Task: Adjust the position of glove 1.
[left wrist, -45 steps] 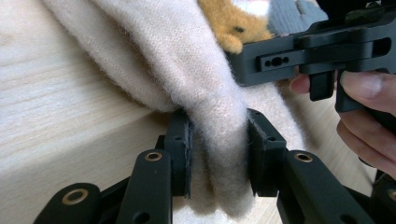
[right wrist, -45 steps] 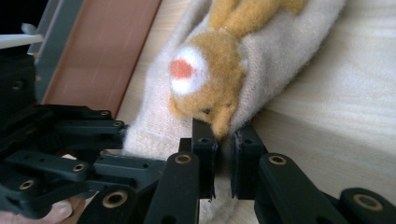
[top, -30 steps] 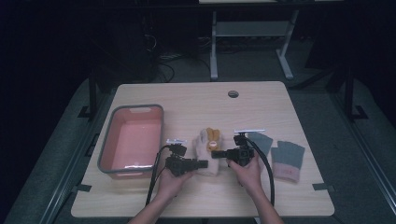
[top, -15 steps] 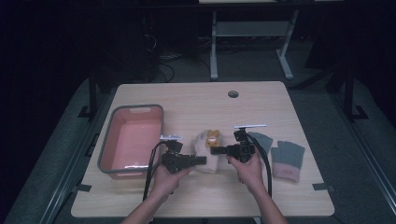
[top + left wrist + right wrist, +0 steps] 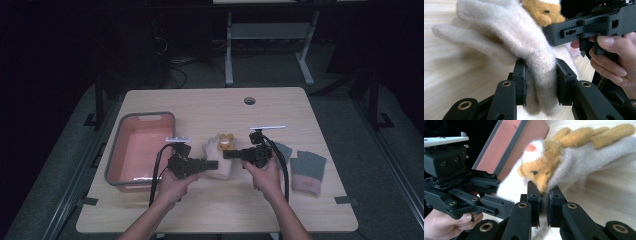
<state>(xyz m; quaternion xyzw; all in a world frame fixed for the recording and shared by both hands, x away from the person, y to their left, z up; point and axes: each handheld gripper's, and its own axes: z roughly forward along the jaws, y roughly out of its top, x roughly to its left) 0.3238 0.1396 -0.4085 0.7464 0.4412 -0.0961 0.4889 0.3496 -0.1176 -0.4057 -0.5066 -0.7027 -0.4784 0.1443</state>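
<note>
Cream woolly glove (image 5: 218, 159) right of the pink tub (image 5: 141, 148) — left gripper (image 5: 212, 165) and right gripper (image 5: 227, 154) both pinch it, lifting; next likely carry into tub.

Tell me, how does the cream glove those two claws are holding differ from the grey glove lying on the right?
The cream glove is fluffy and pale with an orange animal face; the grey glove is dark with a pinkish cuff. The cream glove is pinched by the left gripper and right gripper; the grey glove lies untouched, flat on the table. Both are knitted.
</note>
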